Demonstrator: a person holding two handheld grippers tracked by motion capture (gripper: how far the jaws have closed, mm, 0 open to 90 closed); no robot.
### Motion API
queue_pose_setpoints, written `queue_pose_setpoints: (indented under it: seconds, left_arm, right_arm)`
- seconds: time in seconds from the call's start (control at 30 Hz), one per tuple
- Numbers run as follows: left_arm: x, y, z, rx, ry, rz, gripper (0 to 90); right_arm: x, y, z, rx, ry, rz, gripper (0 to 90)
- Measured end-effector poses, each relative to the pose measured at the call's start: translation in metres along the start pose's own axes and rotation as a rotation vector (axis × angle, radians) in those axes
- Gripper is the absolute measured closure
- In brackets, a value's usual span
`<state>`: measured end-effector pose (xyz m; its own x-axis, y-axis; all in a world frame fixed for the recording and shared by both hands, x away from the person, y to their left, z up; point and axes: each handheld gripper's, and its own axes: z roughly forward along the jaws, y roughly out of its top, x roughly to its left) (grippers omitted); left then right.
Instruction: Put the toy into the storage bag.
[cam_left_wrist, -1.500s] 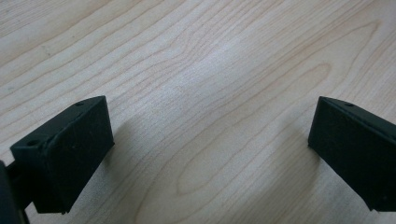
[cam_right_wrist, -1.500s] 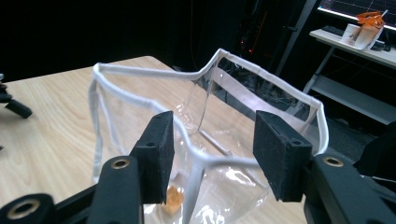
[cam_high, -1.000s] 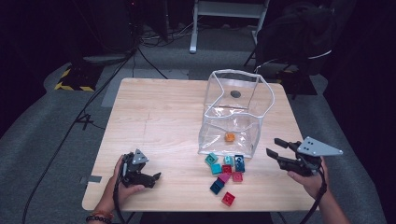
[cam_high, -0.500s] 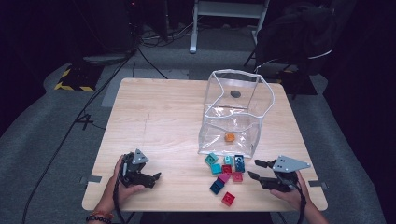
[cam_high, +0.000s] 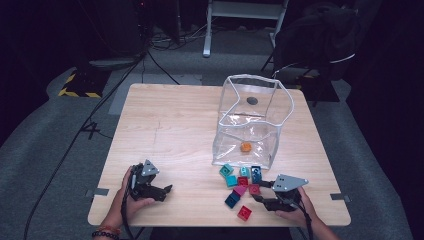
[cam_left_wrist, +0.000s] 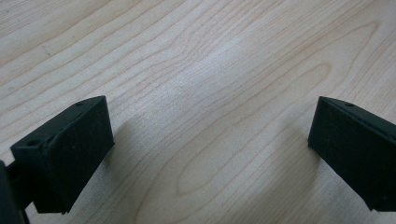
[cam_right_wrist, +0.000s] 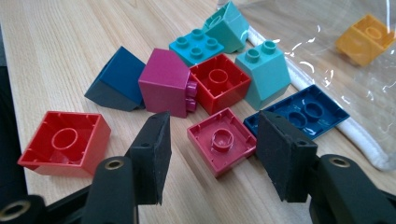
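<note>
Right gripper view: right gripper (cam_right_wrist: 212, 156), half open and just widening, straddles unheld crimson brick (cam_right_wrist: 222, 140); light, rigid, slick—pinch its 2 flat sides.

Wooden desk (cam_high: 170, 130) on grey floor (cam_high: 45, 150). Black cables (cam_high: 107, 97) trail off its left side. Hazard-striped tape (cam_high: 77, 92) past the far-left corner. White frame (cam_high: 245, 12) and dark draped chair (cam_high: 320, 40) behind.
</note>
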<state>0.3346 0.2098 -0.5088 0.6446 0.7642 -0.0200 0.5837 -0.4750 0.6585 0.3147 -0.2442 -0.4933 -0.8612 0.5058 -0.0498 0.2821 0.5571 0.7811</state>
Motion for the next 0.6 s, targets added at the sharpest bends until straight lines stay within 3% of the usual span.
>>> queue_pose_setpoints:
  seconds: [0.27,0.6]
  left_arm:
    - [0.000,0.000,0.000,0.000,0.000,0.000,0.4]
    - [0.000,0.000,0.000,0.000,0.000,0.001,0.3]
  right_arm:
    - [-0.003,-0.004,0.009,0.028,-0.006,0.009,45.0]
    - [0.001,0.001,0.017,0.042,0.024,-0.008,42.6]
